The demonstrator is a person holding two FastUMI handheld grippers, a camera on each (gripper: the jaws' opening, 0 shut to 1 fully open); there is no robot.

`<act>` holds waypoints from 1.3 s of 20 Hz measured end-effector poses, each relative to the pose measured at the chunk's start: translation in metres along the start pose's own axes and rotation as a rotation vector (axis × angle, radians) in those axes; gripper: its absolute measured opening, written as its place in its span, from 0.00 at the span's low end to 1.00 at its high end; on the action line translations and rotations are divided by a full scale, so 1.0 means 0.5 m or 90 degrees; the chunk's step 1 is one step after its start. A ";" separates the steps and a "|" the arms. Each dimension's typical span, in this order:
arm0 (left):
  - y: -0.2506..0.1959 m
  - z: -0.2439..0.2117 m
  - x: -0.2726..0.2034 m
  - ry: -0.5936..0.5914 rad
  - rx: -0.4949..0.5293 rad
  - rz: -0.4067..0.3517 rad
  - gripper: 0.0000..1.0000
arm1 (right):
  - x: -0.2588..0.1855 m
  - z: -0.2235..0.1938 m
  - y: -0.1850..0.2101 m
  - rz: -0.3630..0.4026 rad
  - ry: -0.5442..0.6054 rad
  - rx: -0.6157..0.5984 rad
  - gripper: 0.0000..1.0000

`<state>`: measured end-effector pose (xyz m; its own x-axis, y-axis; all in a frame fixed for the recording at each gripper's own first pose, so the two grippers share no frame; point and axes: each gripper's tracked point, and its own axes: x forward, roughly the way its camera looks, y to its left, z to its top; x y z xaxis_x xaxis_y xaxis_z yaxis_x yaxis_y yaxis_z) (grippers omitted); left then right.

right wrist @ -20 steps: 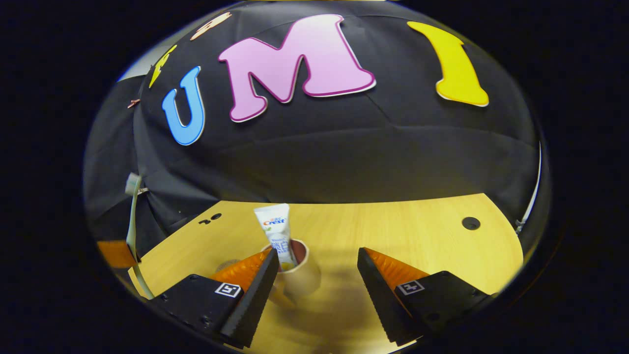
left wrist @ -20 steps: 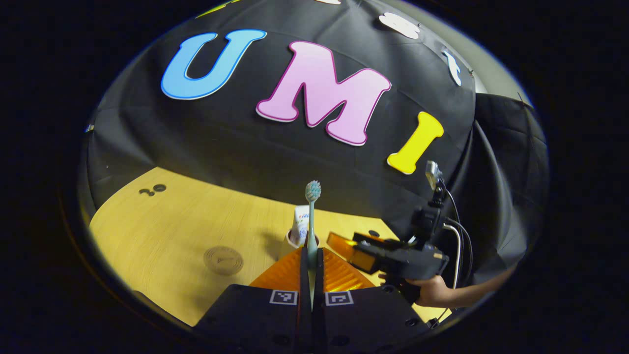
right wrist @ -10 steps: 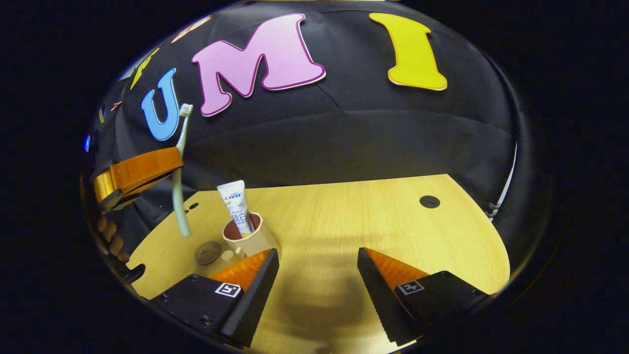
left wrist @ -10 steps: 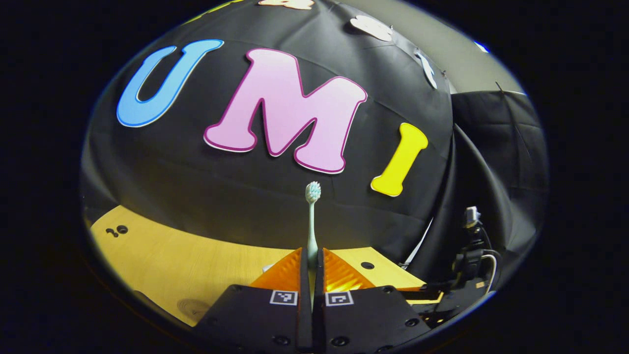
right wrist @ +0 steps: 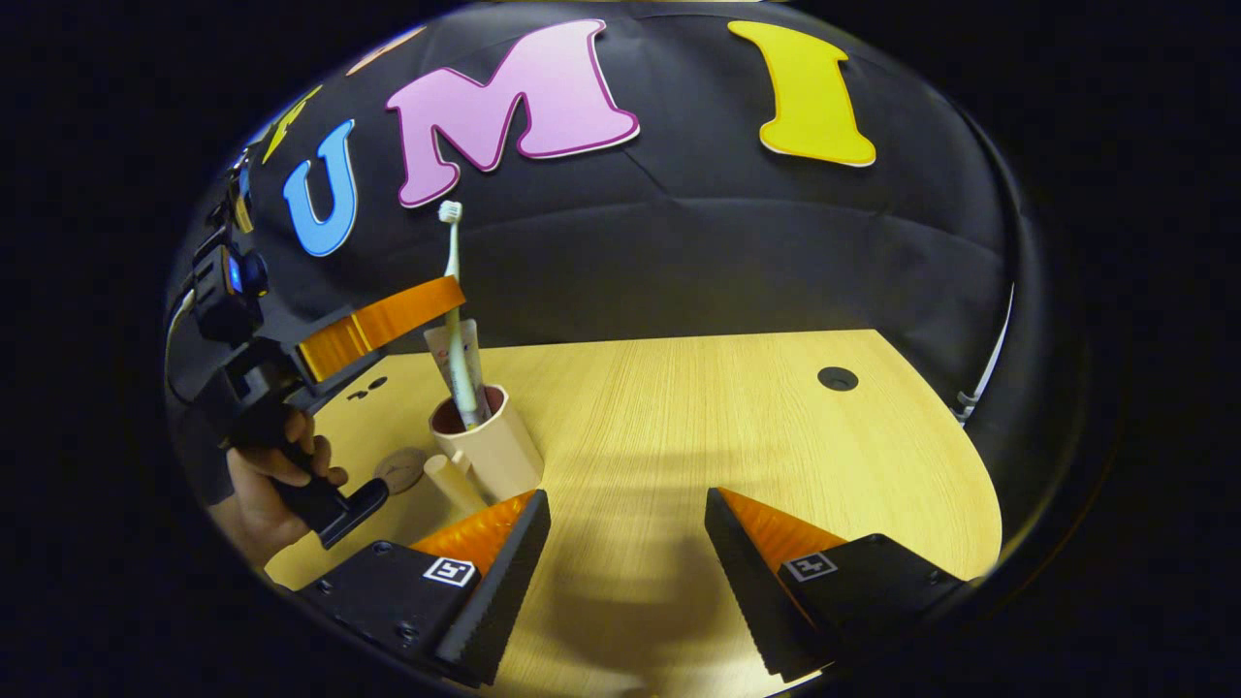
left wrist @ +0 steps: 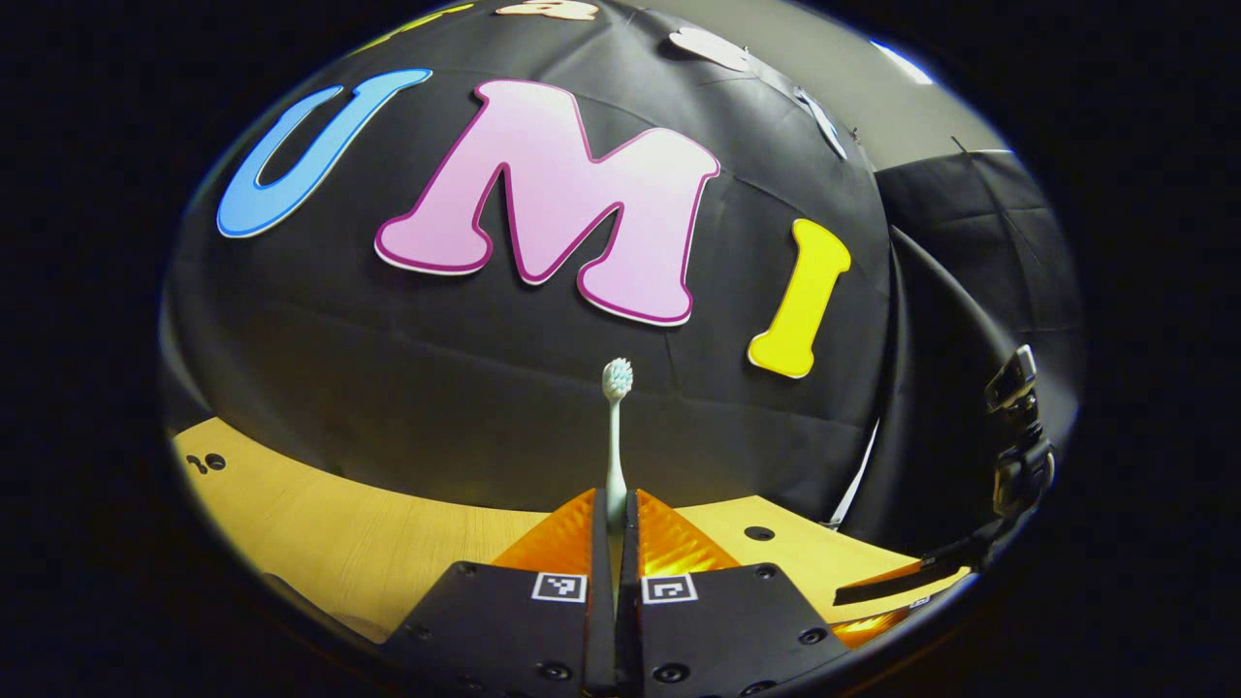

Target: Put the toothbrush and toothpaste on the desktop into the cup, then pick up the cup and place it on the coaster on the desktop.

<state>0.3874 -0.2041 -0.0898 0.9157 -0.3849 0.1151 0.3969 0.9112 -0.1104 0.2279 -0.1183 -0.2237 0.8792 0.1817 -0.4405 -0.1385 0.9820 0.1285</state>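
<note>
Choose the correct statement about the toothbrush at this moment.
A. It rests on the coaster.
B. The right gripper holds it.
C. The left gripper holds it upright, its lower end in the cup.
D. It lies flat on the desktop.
C: in the right gripper view the left gripper clamps the upright toothbrush, whose handle end sits inside the cup.

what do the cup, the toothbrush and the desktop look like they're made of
Cup: likely matte plastic or ceramic, plain beige outside, darker inside, no shine.
Toothbrush: pale plastic, judging by its thin moulded handle and white bristle tuft.
Desktop: wood or wood-look laminate, with fine straight grain lines and a smooth, low-sheen surface.
</note>
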 end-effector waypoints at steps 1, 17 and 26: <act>-0.001 -0.010 0.001 -0.001 0.002 -0.002 0.07 | -0.003 -0.010 0.005 0.003 0.004 0.000 0.98; -0.021 -0.060 -0.067 0.027 0.029 0.004 0.90 | 0.002 -0.052 0.011 -0.021 0.031 0.012 0.98; 0.063 0.015 -0.191 0.026 0.018 0.072 0.96 | 0.007 0.002 0.057 -0.013 0.017 0.025 0.98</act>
<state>0.3122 -0.1374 -0.0971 0.9567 -0.2841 0.0632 0.2890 0.9528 -0.0924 0.2273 -0.0898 -0.2206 0.8689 0.1639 -0.4671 -0.1028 0.9828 0.1536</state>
